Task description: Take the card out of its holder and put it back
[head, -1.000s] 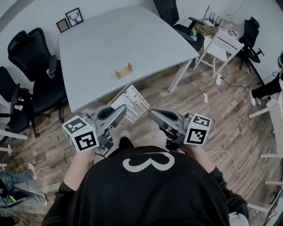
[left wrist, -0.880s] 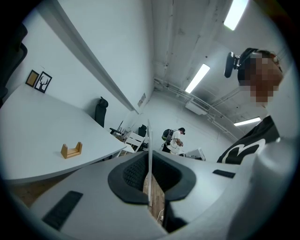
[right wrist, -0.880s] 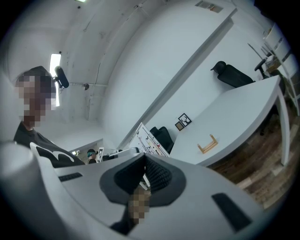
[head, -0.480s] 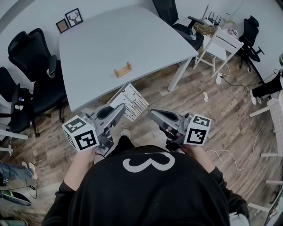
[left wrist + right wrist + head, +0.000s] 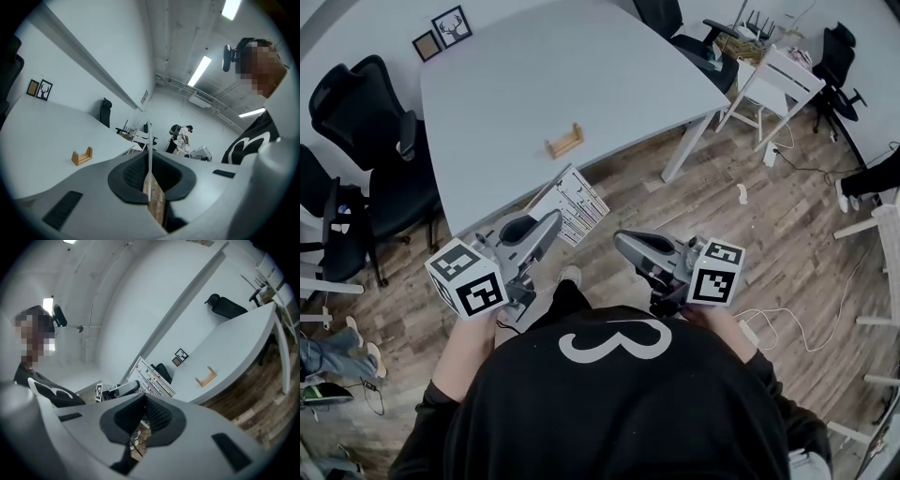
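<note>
The small wooden card holder (image 5: 563, 143) stands empty on the big grey table (image 5: 525, 75), well ahead of both grippers; it also shows as holder (image 5: 82, 156) and holder (image 5: 206, 377). My left gripper (image 5: 553, 221) is shut on the white printed card (image 5: 569, 202), which sticks out toward the table's near edge. In the left gripper view the card (image 5: 149, 150) stands edge-on between the pads. My right gripper (image 5: 622, 240) hangs beside it over the wooden floor, shut and holding nothing. From the right gripper view I see the card (image 5: 154, 378) in the left gripper (image 5: 120, 389).
Black office chairs (image 5: 356, 122) line the table's left side, and another chair (image 5: 698, 42) stands at its far right. A white side desk (image 5: 783, 80) and floor cables (image 5: 787, 328) are on the right. Two framed pictures (image 5: 441, 33) sit at the table's far corner.
The head view has shifted slightly. Both grippers stay in front of the body and the left one still holds the card. Someone's legs at the lower left edge have moved.
</note>
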Motion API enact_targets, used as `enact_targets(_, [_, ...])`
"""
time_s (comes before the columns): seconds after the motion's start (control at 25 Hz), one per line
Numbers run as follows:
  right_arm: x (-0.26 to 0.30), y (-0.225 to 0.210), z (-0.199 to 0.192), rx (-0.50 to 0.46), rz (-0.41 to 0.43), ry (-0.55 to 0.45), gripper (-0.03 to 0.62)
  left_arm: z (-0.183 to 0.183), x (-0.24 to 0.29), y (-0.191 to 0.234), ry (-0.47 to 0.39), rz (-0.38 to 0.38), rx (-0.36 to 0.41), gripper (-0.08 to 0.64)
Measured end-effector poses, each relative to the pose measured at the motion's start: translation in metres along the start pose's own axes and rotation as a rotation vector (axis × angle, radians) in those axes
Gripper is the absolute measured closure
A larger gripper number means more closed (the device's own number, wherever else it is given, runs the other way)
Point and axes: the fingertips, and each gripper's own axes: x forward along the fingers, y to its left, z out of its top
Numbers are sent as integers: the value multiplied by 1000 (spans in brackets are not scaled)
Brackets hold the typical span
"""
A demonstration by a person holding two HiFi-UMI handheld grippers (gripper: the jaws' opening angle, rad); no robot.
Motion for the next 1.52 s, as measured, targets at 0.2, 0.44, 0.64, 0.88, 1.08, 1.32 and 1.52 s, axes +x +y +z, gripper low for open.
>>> enact_targets(0.2, [18,-17,6,22,-24,-2,581,10,9,28,18,-3,-3,535])
enact_targets(0.44, [56,-53,38,46,-73,-32,581,39,33,89,50,-33,-3,535])
enact_targets(0.64, [59,-60,41,40,-97,-61,581,42,41,105,59,-29,35,535])
enact_targets(0.88, [70,-77,54,42,-146,-97,581,46,58,135,94,-27,99,535])
enact_targets(1.08, [86,-102,68,63,-196,-115,581,49,83,178,136,-2,138,535])
enact_targets(1.32, [92,-118,71,86,-250,-135,581,49,98,210,155,14,164,535])
enact_targets(1.52, [93,-132,72,107,-288,-149,581,42,112,229,175,34,198,535])
